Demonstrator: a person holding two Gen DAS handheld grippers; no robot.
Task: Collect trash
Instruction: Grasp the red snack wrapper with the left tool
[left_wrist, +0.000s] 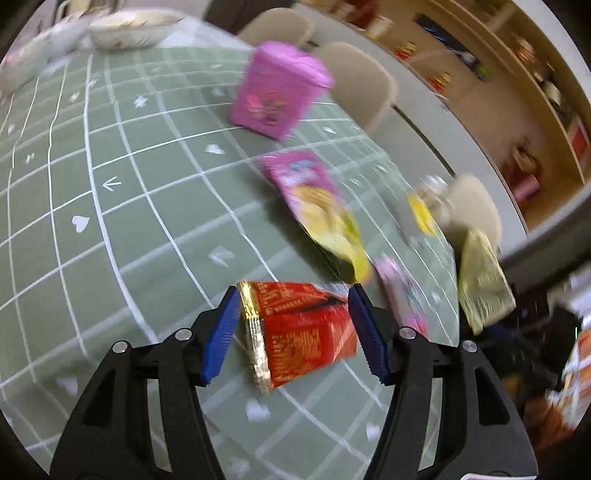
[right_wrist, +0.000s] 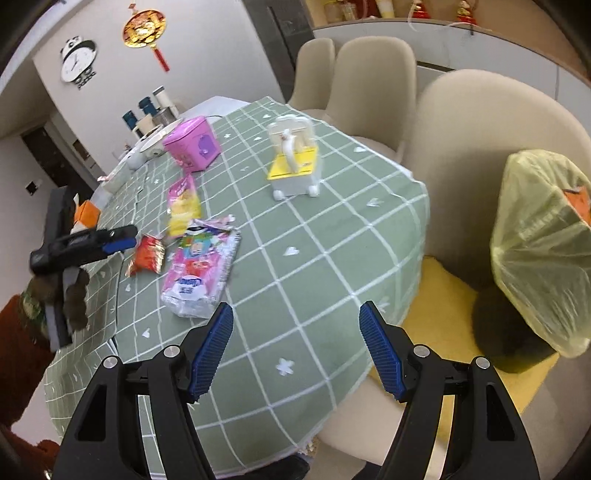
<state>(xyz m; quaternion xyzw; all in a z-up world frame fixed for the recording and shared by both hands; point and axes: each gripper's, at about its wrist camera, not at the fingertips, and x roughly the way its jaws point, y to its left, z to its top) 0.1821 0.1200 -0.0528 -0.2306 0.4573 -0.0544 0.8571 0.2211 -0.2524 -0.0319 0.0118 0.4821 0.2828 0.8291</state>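
Left claw (left_wrist: 291, 325) spreading around red snack wrapper (left_wrist: 299, 328), pads flanking it, not yet pinching; wrapper lying flat on worktop (left_wrist: 147, 221). Right claw (right_wrist: 295, 347) hanging spread, holding nothing, over near worktop corner. Collecting looks barely begun: pink tissue pack (right_wrist: 203, 269) at 10 o'clock of right claw, pink-yellow wrapper (right_wrist: 183, 206) beyond, gold wrapper (left_wrist: 484, 280) at 2 o'clock of left claw, all waiting. Yellow-lined bin (right_wrist: 543, 251) sitting off worktop at 2 o'clock, open gap before it. Pink tin (right_wrist: 194, 147), white toy (right_wrist: 293, 162) standing farther, chairs (right_wrist: 373, 85) crowding far edge.
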